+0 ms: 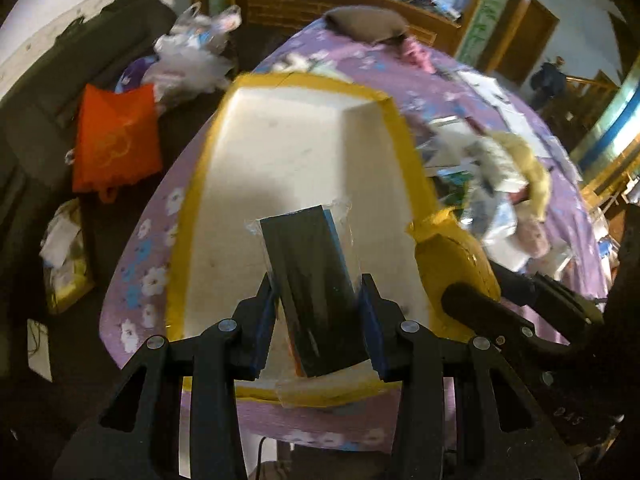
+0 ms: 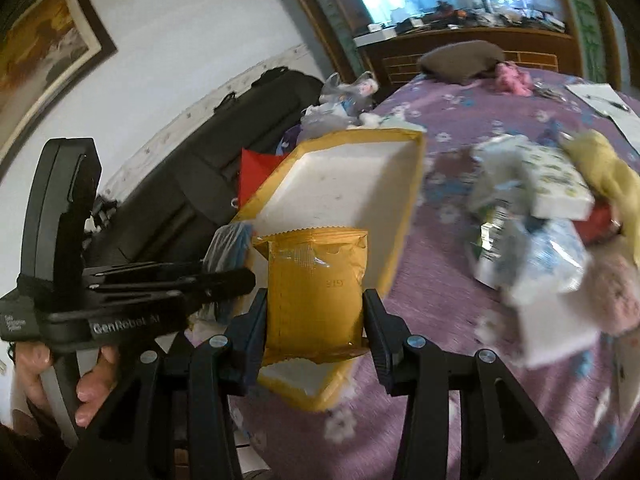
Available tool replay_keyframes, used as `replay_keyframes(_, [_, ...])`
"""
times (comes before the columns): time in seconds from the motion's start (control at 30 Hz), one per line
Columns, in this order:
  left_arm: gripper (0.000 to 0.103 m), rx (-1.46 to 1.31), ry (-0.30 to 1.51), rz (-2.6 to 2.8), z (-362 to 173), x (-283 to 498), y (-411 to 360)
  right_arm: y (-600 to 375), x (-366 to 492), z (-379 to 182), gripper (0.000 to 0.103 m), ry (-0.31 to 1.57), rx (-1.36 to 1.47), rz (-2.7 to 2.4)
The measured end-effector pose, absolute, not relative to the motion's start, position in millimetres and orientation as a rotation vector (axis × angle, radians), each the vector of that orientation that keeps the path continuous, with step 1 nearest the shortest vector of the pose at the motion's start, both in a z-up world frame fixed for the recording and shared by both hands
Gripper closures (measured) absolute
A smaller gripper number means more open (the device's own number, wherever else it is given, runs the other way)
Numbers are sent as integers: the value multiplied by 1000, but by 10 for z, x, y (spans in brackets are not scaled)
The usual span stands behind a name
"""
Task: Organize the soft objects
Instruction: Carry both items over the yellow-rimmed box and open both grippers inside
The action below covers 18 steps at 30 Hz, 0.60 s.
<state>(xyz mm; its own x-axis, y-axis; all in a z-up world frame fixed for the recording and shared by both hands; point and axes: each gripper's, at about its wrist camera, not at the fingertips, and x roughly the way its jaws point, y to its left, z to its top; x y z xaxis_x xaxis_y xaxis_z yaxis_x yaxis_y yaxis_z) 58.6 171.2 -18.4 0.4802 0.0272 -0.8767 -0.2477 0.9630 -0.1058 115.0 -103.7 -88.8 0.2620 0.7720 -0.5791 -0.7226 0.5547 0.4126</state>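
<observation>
Both packets hang over the white tray (image 1: 280, 136): the left hand-held gripper (image 1: 316, 300) clamps a dark packet (image 1: 308, 272), the right hand-held gripper (image 2: 316, 312) clamps a yellow packet (image 2: 316, 284), seemingly poised for dropping in.

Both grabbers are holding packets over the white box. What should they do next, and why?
Probably lower and let go. The left gripper is shut on a dark packet and the right gripper on a yellow packet, both above the white box, which looks empty. More soft things wait on the purple cloth.
</observation>
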Motion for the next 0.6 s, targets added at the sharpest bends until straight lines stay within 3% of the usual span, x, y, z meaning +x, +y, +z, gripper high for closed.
replay_keyframes(0.6, [62,-268,1163,203,-588,639,1979,-516,1101,-1124,54,826,-158,915])
